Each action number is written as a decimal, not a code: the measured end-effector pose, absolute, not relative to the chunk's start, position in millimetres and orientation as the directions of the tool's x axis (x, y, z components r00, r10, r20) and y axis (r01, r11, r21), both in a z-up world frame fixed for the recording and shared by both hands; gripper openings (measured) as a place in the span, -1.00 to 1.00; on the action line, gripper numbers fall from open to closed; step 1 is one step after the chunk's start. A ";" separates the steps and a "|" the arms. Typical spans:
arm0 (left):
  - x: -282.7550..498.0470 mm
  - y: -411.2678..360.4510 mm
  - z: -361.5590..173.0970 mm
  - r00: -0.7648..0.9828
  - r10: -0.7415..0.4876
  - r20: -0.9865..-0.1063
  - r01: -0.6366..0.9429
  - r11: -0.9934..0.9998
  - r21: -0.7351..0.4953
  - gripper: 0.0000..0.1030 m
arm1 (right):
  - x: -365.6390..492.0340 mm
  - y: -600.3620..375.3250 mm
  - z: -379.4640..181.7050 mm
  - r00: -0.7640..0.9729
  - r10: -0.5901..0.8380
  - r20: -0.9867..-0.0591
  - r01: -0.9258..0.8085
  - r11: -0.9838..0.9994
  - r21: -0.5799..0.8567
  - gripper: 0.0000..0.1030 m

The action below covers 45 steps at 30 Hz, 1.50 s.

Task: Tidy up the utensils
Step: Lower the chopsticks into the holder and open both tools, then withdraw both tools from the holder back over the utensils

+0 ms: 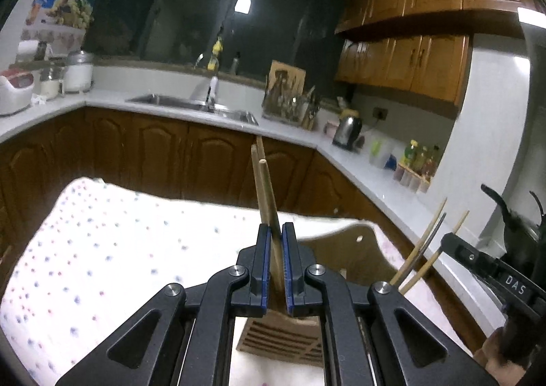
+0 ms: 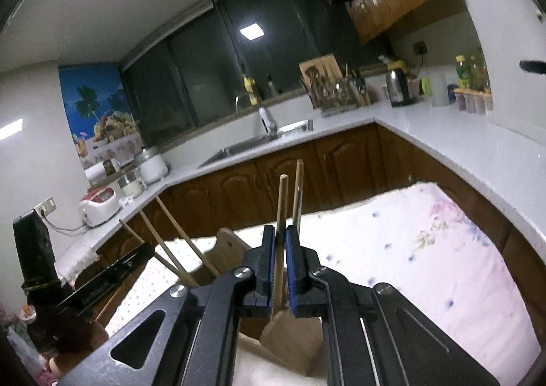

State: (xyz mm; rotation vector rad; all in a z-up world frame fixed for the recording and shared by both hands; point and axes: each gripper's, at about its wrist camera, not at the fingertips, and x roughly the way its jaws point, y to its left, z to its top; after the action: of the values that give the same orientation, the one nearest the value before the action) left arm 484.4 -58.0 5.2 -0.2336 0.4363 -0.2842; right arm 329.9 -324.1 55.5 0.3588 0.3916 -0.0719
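Your left gripper [image 1: 275,232] had its blue-padded fingers [image 1: 262,259] pinched narrow around a bundle of wooden chopsticks [image 1: 264,188], which stood nearly upright between them and poked up past the fingertips. Right below sat the slotted wooden holder [image 1: 283,340] on the dotted tablecloth [image 1: 102,249], with the holder's back panel [image 1: 344,249] just beyond. Your right gripper [image 2: 280,232] was likewise clamped tight on a single chopstick [image 2: 281,215], with two more sticks [image 2: 297,191] rising just behind it from the wooden holder [image 2: 293,341] underneath. To its left, the other chopsticks [image 2: 170,242] leaned out at an angle beside your left device. The cloth [image 2: 426,266] lay bare out to the table's far edge on the right. Beyond that edge ran a gap, then the brown cabinets [image 1: 163,154], the white countertop [image 1: 102,97] and the sink [image 1: 191,104] under the dark window.
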 end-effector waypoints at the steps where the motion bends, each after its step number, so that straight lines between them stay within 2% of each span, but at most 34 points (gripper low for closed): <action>1: 485.3 -57.8 8.3 0.870 -0.318 -0.377 0.222 0.935 -0.276 -0.90 | 329.7 -325.1 54.8 0.924 -0.006 -0.383 0.142 0.934 0.328 -0.88; 12: 481.2 -39.2 30.2 0.857 -0.328 -0.398 0.230 0.934 -0.274 -0.89 | 330.4 -330.2 52.5 0.916 0.012 -0.402 0.146 0.921 0.360 -0.87; 13: 477.4 -36.5 27.6 0.856 -0.329 -0.398 0.231 0.933 -0.276 -0.89 | 331.0 -331.4 51.5 0.915 0.015 -0.402 0.145 0.920 0.364 -0.79; 16: 470.8 -31.9 26.0 0.851 -0.333 -0.406 0.229 0.931 -0.283 -0.82 | 328.5 -335.6 52.4 0.917 0.020 -0.397 0.145 0.914 0.380 -0.77; 17: 468.6 -30.5 25.8 0.850 -0.332 -0.408 0.226 0.931 -0.287 -0.69 | 327.4 -336.3 52.9 0.917 0.021 -0.398 0.145 0.912 0.384 -0.75; 18: 466.0 -28.6 26.2 0.853 -0.327 -0.408 0.218 0.932 -0.291 -0.49 | 325.9 -336.9 53.7 0.918 0.020 -0.396 0.147 0.910 0.388 -0.63; 19: 462.7 -26.8 26.5 0.855 -0.322 -0.406 0.210 0.932 -0.297 -0.38 | 325.5 -337.4 54.9 0.919 0.020 -0.395 0.149 0.908 0.392 -0.41; 20: 458.3 -23.6 27.8 0.857 -0.326 -0.399 0.209 0.928 -0.310 -0.25 | 321.4 -338.5 55.9 0.922 0.029 -0.386 0.142 0.903 0.407 -0.33; 22: 449.6 -19.7 30.0 0.858 -0.333 -0.391 0.211 0.923 -0.323 -0.16 | 315.0 -339.0 58.7 0.927 0.038 -0.374 0.133 0.897 0.421 -0.12; 24: 439.8 -16.1 31.1 0.859 -0.331 -0.390 0.207 0.922 -0.327 0.14 | 308.7 -338.5 61.0 0.930 0.041 -0.366 0.128 0.895 0.427 0.04; 25: 432.5 -12.8 31.6 0.861 -0.326 -0.390 0.201 0.923 -0.329 0.24 | 302.9 -338.2 62.4 0.931 0.046 -0.361 0.124 0.893 0.433 0.19; 26: 424.9 -9.0 30.8 0.863 -0.318 -0.393 0.189 0.924 -0.333 0.55 | 298.2 -337.9 63.6 0.933 0.050 -0.356 0.119 0.891 0.438 0.32; 27: 416.3 -4.8 29.7 0.866 -0.306 -0.395 0.172 0.924 -0.341 0.72 | 295.3 -337.5 64.8 0.934 0.052 -0.352 0.117 0.889 0.442 0.61; 28: 408.2 -1.2 27.3 0.867 -0.303 -0.395 0.163 0.922 -0.350 0.73 | 287.0 -336.7 65.4 0.939 0.060 -0.339 0.107 0.885 0.453 0.75; 29: 399.8 2.2 25.2 0.865 -0.308 -0.396 0.161 0.918 -0.362 0.74 | 282.0 -335.9 65.9 0.942 0.067 -0.330 0.098 0.883 0.459 0.76; 36: 344.9 26.2 14.0 0.832 -0.297 -0.468 0.101 0.911 -0.400 0.76 | 244.2 -320.5 61.4 0.936 0.099 -0.337 0.076 0.879 0.470 0.76; 45: 288.8 39.1 26.6 0.805 -0.252 -0.537 0.051 0.931 -0.361 0.76 | 193.4 -304.0 54.5 0.916 0.088 -0.391 0.107 0.887 0.450 0.76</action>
State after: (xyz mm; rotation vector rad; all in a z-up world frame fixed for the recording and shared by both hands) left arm 288.8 39.1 26.6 -0.3409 0.6160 -0.1652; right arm 193.4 -304.0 54.5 0.4844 0.4161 -0.0101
